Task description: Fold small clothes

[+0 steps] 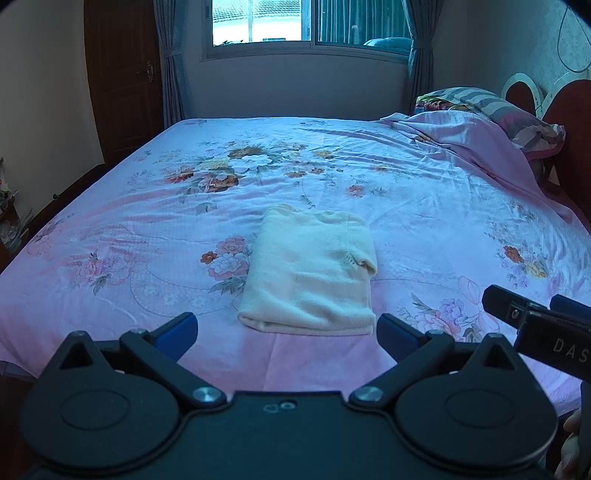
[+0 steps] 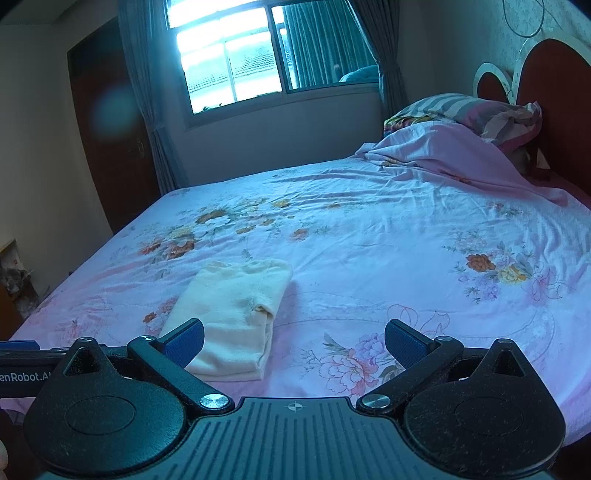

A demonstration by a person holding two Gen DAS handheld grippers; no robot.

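Note:
A cream-coloured small garment (image 1: 310,273) lies folded into a neat rectangle on the pink floral bed sheet (image 1: 424,192). My left gripper (image 1: 287,332) is open and empty, just short of the garment's near edge. In the right wrist view the garment (image 2: 232,317) lies ahead to the left. My right gripper (image 2: 294,343) is open and empty, to the right of the garment; its left pad (image 2: 184,345) overlaps the garment's near left corner in view. The right gripper's body (image 1: 535,325) shows at the right edge of the left wrist view.
A rumpled pink quilt (image 1: 480,140) and striped pillows (image 1: 495,107) lie at the head of the bed by a red headboard (image 2: 554,110). A window (image 1: 306,22) with curtains is on the far wall, a dark door (image 1: 122,74) to the left.

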